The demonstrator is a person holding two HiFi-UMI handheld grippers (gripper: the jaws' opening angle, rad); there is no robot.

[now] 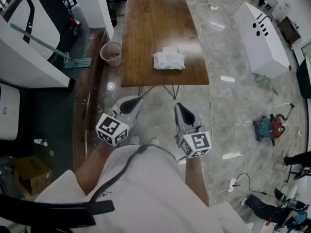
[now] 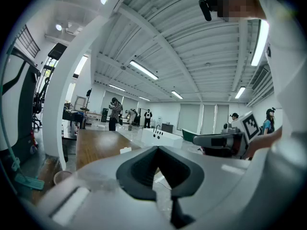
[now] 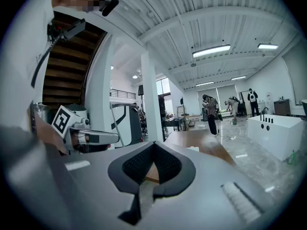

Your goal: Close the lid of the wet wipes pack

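The wet wipes pack (image 1: 169,61) lies near the front edge of the brown wooden table (image 1: 146,23), with its white lid flap (image 1: 170,49) raised at the far side. It shows as a small white shape (image 2: 125,150) on the table in the left gripper view and also in the right gripper view (image 3: 193,148). My left gripper (image 1: 132,104) and right gripper (image 1: 181,109) hang side by side over the floor, short of the table's near edge. Both point towards the table with nothing in them. Their jaws are shut in the left gripper view (image 2: 156,148) and the right gripper view (image 3: 153,143).
A pink bucket (image 1: 111,53) stands on the floor at the table's left, beside a teal mop (image 1: 75,61). A white cabinet (image 1: 260,33) lies to the right, with a teal machine (image 1: 268,127) and cables nearer me. People stand far across the hall.
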